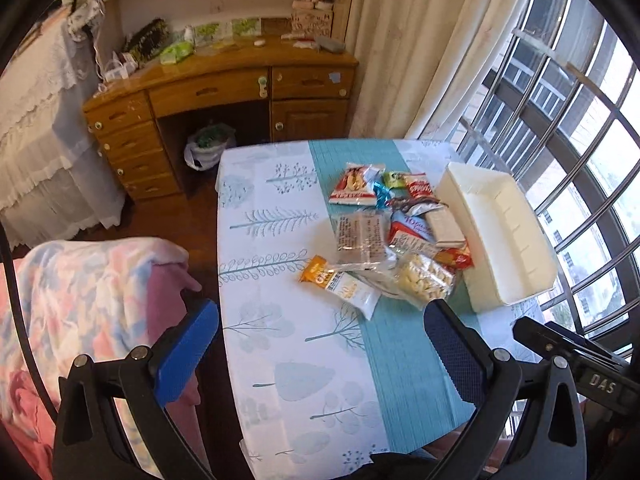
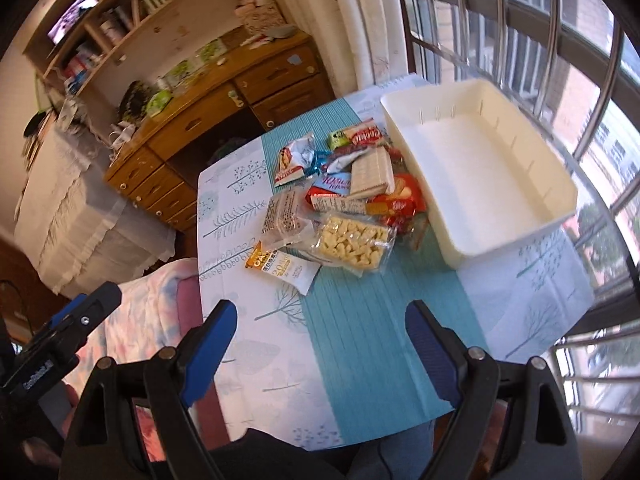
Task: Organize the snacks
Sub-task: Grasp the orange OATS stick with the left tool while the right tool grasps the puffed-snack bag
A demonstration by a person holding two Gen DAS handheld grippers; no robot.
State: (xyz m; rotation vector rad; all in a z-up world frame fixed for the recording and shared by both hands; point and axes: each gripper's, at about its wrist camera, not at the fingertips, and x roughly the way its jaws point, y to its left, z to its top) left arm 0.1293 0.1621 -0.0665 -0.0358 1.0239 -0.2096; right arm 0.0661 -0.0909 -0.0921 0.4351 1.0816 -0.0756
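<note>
A pile of snack packets (image 1: 392, 232) lies on the table's teal strip, also in the right wrist view (image 2: 344, 196). It includes a clear bag of pale puffs (image 1: 424, 280) (image 2: 352, 244), an orange and white packet (image 1: 340, 284) (image 2: 284, 268) and a red and white packet (image 1: 356, 186) (image 2: 292, 160). An empty white bin (image 1: 500, 232) (image 2: 480, 168) stands just right of the pile. My left gripper (image 1: 320, 320) and right gripper (image 2: 320, 316) are both open and empty, held above the near part of the table, short of the pile.
The table (image 1: 280, 320) has a white cloth with tree prints. A blanket-covered seat (image 1: 80, 300) is at its left. A wooden desk (image 1: 220, 92) stands behind, curtains (image 1: 420, 40) and a barred window (image 1: 580, 160) on the right.
</note>
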